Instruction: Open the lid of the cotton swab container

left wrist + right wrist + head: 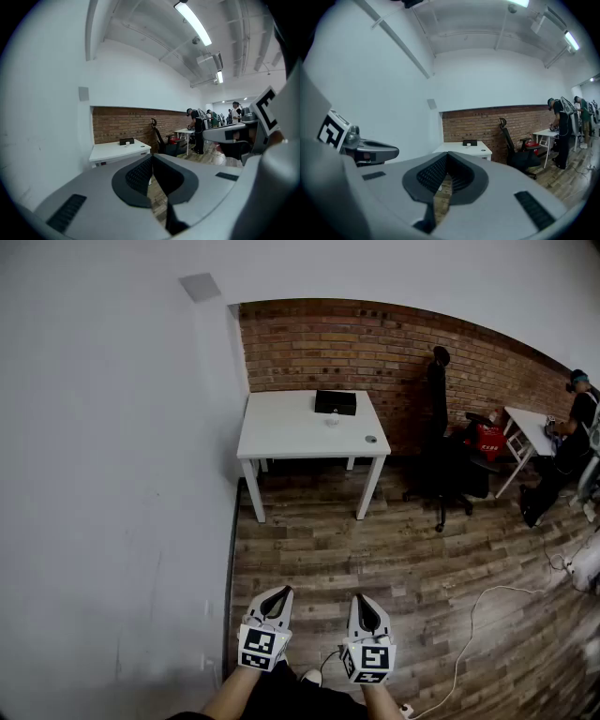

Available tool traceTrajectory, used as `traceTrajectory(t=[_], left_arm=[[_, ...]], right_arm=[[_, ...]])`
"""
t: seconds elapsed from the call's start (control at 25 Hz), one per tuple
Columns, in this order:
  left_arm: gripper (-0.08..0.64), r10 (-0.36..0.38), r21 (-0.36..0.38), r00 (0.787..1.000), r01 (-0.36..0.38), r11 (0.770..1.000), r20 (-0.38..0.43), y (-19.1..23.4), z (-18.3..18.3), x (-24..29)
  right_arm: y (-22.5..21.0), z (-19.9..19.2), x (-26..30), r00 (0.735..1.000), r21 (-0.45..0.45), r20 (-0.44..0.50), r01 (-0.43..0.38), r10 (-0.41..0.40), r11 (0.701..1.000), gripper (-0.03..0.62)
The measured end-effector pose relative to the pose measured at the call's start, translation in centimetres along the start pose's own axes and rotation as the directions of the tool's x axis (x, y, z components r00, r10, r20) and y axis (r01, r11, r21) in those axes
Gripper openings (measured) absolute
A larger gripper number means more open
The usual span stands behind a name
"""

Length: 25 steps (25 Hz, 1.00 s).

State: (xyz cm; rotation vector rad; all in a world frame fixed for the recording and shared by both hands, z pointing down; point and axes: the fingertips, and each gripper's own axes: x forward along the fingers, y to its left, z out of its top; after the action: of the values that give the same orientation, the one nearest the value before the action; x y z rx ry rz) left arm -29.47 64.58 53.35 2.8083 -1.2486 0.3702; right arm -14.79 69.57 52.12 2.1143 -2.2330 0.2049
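A white table (281,437) stands far ahead against the brick wall. On it are a black box (335,402), a small pale container (332,420) in front of the box, and a small round grey thing (370,439) near the right edge. All are too small to make out in detail. My left gripper (278,592) and right gripper (363,599) are held low over the wooden floor, far from the table. Both are shut and empty. The left gripper view shows the left gripper (151,157) with jaws together, aimed toward the table (112,151). In the right gripper view, the right gripper (446,155) likewise points at the table (459,149).
A white wall runs along the left. A black office chair (445,465) stands right of the table. Farther right, a person (562,451) works at a second white table (530,426), next to a red thing (487,440). A white cable (469,634) lies on the floor.
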Motion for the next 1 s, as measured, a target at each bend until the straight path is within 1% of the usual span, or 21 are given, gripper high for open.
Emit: traceTrajectory(t=[0.16,0.36,0.72,1.0], left_arm=[[0.014,0.002,-0.002,1.0,-0.002,1.0,-0.001,0.1,0.0,0.4],[0.014,-0.009,-0.013,1.0,0.009,1.0,-0.004,-0.5,-0.3,0.7],[0.014,0.002,-0.003,1.0,-0.002,1.0,-0.002,-0.6,0.5,0.5],[0.014,0.012,0.002,1.0,-0.012,1.0,0.015,-0.4,1.0,0.3]], right_arm=[[-0.2,0.7,-0.2,1.0,0.021,0.029,-0.01,0.009,1.0,0.02],[-0.6,0.4,-0.1,1.0,0.016,0.007,0.005,-0.005,1.0,0.02],[0.1,0.1,-0.1,0.999,0.024,-0.014,-0.033,0.033,0.999,0.02],[0.4,0.1,0.4,0.998,0.035,-0.02,-0.05,0.051,0.998,0.02]])
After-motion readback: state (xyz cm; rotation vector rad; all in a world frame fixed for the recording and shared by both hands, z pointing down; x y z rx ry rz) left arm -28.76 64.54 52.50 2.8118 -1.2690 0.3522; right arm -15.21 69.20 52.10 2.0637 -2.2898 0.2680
